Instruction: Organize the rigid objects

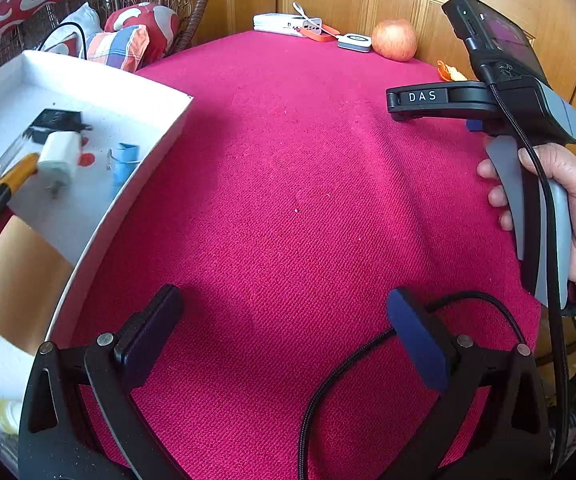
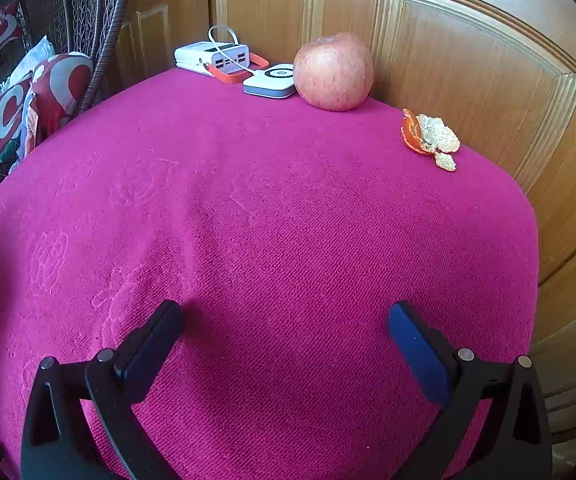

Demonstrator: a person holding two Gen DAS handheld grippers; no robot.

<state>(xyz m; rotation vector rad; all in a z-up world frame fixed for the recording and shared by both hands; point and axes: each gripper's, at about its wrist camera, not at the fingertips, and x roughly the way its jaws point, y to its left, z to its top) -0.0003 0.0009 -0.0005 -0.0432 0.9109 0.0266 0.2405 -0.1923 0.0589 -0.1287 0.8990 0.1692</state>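
The left gripper (image 1: 284, 320) is nearest to its camera, with the jaws spread wide and nothing between them, only the magenta cloth (image 1: 288, 184) below. The right gripper (image 2: 284, 332) is spread in the same way and is also empty. In the left wrist view a hand (image 1: 567, 216) holds its grey handle at the right side, and a black cable (image 1: 367, 356) hangs across the cloth near the fingers.

At the left edge stands a white box (image 1: 156, 136). In it lie a white charger (image 1: 60, 158), a black adapter (image 1: 58, 120), a blue thing (image 1: 126, 160) and a yellow-black tool (image 1: 4, 188).

At the far edge of the cloth are a white power bank (image 2: 212, 58), a small white device (image 2: 272, 80) touching the apple (image 2: 333, 72), and to the right an orange peel (image 2: 431, 138), all before the wooden door (image 2: 467, 60). Nothing stands between the grippers and these things.
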